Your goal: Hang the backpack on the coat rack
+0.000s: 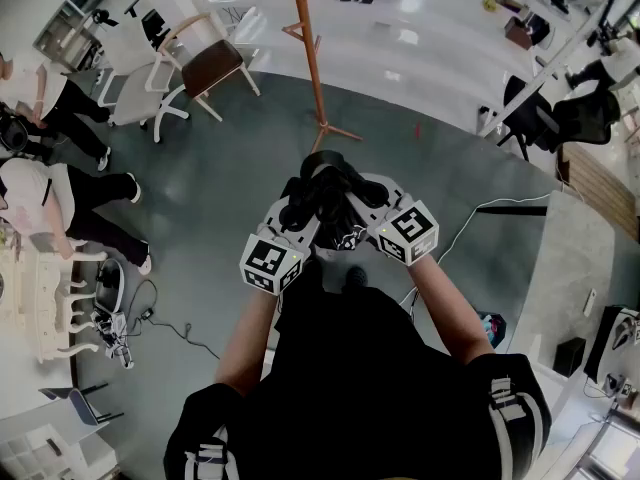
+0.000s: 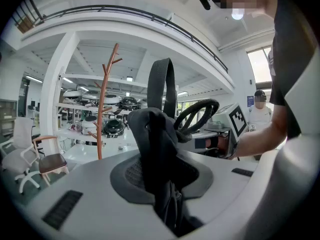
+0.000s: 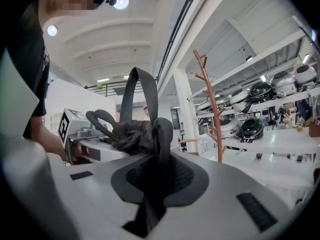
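Observation:
I hold a black backpack (image 1: pixel 326 200) up between both grippers, in front of the person's body. My left gripper (image 1: pixel 300 213) is shut on a fold of its fabric (image 2: pixel 152 144), and a webbing loop (image 2: pixel 163 84) stands up above the jaws. My right gripper (image 1: pixel 362 208) is shut on another fold (image 3: pixel 159 144), beside a corded handle (image 3: pixel 107 126). The brown wooden coat rack (image 1: pixel 309 53) stands on the floor ahead, apart from the bag. It also appears as a branched pole (image 2: pixel 102 109) on the left of the left gripper view and as a pole (image 3: pixel 213 114) right of centre in the right gripper view.
A brown-seated chair (image 1: pixel 212 63) and a white office chair (image 1: pixel 135 98) stand left of the rack. People sit at the far left (image 1: pixel 60 193), and cables (image 1: pixel 150 313) lie on the floor. A black chair (image 1: pixel 540 118) is at right. White shelves with helmets (image 3: pixel 260 126) stand behind the rack.

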Motion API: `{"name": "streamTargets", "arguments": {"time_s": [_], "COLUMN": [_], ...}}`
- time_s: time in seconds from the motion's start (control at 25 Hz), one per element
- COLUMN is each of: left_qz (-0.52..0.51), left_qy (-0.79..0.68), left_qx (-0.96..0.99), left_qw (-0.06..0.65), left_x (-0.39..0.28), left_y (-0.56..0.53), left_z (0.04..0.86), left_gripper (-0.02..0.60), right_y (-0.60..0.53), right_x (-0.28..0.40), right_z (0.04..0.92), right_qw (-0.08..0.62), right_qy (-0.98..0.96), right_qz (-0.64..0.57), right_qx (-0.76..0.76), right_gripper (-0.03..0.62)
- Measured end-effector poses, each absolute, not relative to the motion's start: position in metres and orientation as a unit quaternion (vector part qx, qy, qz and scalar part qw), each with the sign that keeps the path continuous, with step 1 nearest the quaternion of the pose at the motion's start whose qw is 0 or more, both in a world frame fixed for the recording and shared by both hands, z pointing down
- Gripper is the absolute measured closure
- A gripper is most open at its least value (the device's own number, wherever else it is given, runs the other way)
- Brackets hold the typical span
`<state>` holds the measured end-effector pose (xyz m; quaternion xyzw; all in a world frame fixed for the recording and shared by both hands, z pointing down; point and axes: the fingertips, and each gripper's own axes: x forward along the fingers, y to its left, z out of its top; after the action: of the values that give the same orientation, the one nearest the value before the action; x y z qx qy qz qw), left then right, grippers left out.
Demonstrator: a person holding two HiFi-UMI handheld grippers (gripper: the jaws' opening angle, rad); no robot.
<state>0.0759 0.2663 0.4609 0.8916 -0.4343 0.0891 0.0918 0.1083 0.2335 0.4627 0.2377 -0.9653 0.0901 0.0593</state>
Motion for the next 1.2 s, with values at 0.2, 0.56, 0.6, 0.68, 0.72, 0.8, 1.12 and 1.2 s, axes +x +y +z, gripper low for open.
{"name": "streamTargets", "arguments": {"time_s": [0.2, 0.56, 0.6, 0.68, 0.72, 0.8, 1.12, 1.2], "left_qz": [0.089, 0.105, 0.106, 0.107, 0.107, 0.108, 0.106, 0.105], "left_qy": [-0.422, -0.392, -0.391, -0.392, -0.393, -0.396, -0.420, -0.425], "left_qx": [0.896, 0.908, 0.909, 0.909, 0.909, 0.908, 0.897, 0.895], "left_qw": [0.104, 0.101, 0.100, 0.096, 0.094, 0.090, 0.083, 0.085], "left_x": [0.076, 0.095, 0.095, 0.095, 0.095, 0.092, 0.090, 0.092], "left_y": [0.277, 0.287, 0.286, 0.284, 0.282, 0.278, 0.274, 0.272], "left_z": [0.465, 0.465, 0.464, 0.462, 0.460, 0.457, 0.454, 0.455], "left_gripper": [0.491, 0.491, 0.491, 0.491, 0.491, 0.491, 0.491, 0.491], "right_y": [0.245, 0.255, 0.255, 0.253, 0.251, 0.249, 0.246, 0.244], "right_x": [0.109, 0.128, 0.128, 0.128, 0.128, 0.125, 0.123, 0.125], "right_z": [0.467, 0.470, 0.469, 0.467, 0.465, 0.462, 0.458, 0.460], "right_qw": [0.062, 0.063, 0.062, 0.058, 0.057, 0.056, 0.058, 0.057], "right_qy": [-0.961, -0.952, -0.952, -0.953, -0.953, -0.955, -0.961, -0.962], "right_qz": [0.098, 0.112, 0.113, 0.113, 0.111, 0.104, 0.087, 0.087], "right_qx": [0.250, 0.277, 0.277, 0.276, 0.276, 0.273, 0.257, 0.253], "right_gripper": [0.536, 0.536, 0.536, 0.536, 0.536, 0.536, 0.534, 0.534]}}
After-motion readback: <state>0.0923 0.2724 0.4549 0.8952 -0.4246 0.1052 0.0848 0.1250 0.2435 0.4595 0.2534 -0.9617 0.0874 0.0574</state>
